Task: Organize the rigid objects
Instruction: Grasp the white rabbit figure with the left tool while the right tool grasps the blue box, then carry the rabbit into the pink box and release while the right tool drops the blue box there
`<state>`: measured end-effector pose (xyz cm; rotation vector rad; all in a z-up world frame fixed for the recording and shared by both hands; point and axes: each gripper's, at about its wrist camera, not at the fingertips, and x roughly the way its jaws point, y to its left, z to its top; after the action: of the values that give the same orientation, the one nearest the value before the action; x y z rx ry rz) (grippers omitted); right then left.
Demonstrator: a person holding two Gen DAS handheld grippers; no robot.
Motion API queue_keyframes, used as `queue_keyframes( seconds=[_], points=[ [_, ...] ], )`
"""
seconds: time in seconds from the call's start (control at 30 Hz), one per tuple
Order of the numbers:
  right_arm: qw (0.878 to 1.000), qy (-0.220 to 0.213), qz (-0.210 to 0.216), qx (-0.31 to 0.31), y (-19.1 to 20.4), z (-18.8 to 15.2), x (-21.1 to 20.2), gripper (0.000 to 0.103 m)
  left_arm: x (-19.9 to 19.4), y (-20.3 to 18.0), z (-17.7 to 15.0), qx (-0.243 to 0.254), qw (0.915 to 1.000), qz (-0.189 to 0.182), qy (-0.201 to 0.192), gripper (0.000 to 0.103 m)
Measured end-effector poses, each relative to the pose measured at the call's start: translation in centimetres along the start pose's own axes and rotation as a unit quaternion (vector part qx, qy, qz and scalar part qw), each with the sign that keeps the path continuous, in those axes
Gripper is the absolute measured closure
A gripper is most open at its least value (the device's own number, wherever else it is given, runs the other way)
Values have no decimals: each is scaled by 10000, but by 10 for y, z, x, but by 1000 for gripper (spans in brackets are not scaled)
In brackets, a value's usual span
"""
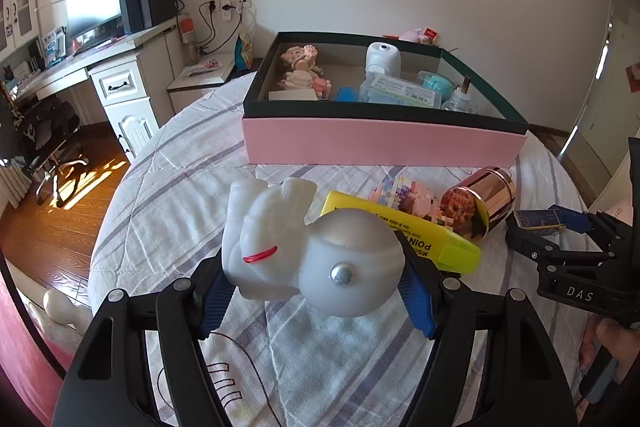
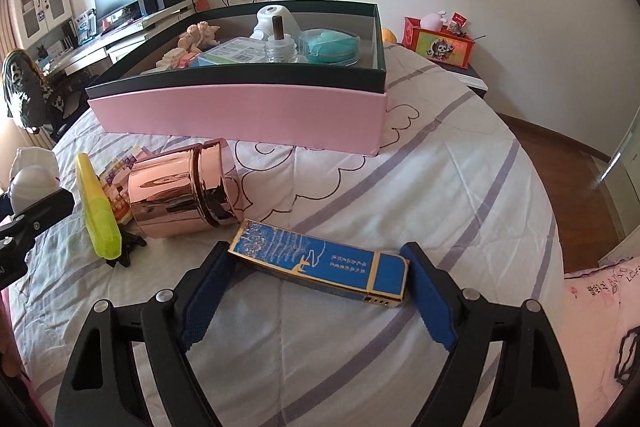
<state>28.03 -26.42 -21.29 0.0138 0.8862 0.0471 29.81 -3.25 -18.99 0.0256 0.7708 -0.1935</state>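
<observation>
Blue-padded fingers (image 1: 218, 297) of the left gripper (image 1: 316, 301) are clamped on a white astronaut figure (image 1: 296, 251), one pad on its body, the other on its round helmet, and it looks lifted off the striped bedsheet (image 1: 168, 187). Right gripper (image 2: 318, 293) sits around the blue and gold box (image 2: 320, 267) lying flat on the bed, a pad at each short end; can't honestly tell if they're pressing yet or just touching. Just beyond are a rose-gold canister (image 2: 180, 191) on its side, a yellow highlighter (image 2: 98, 205) and a pastel brick model (image 1: 404, 193), all bunched together. Further back, the pink box (image 2: 248, 111) with the dark rim already has a doll, bottle and cases inside.
</observation>
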Motion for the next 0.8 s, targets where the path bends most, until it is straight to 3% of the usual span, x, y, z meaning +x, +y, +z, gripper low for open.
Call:
queue_keyframes(
  seconds=[0.2,0.4,0.5,0.6,0.8],
  points=[
    [9991,-397,161,60,-2,8,-28,18,-8,-8,27,128,9992,-314,-205,30],
    [9962,-841,143,-159,0,51,-39,18,6,-28,79,445,9973,-425,-412,30],
    [9949,-985,67,-203,-1,76,-32,18,29,-35,106,518,9967,-546,-312,30],
    [9933,-1119,-110,-249,-4,100,-20,18,58,-39,123,571,9975,-400,-120,30],
    [9944,-964,-315,-301,-8,131,21,18,103,-33,138,456,9983,-278,212,30]
  ],
)
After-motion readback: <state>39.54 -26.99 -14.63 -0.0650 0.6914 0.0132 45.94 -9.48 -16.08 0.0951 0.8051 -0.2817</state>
